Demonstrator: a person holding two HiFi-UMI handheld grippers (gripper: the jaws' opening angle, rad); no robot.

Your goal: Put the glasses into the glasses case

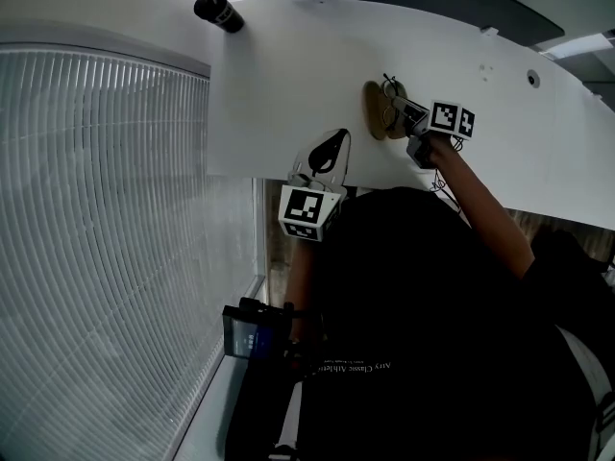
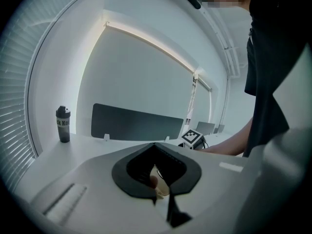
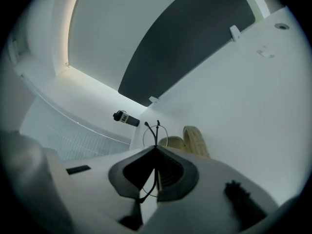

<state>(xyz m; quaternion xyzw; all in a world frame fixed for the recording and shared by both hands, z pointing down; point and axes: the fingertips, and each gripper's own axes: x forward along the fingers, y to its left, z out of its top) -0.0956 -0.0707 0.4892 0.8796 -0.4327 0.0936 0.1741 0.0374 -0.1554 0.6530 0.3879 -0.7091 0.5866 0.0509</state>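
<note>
A tan glasses case lies open on the white table; the right gripper view shows this case just past the jaws. My right gripper hovers at the case, shut on thin wire-framed glasses that stick out beyond its tips. The glasses hang over the case. My left gripper sits near the table's front edge, to the left of the case and apart from it. Its jaws meet at the tips with nothing held.
A black bottle lies far left on the table, also in the left gripper view and the right gripper view. A ribbed window blind fills the left. A dark panel stands behind the table.
</note>
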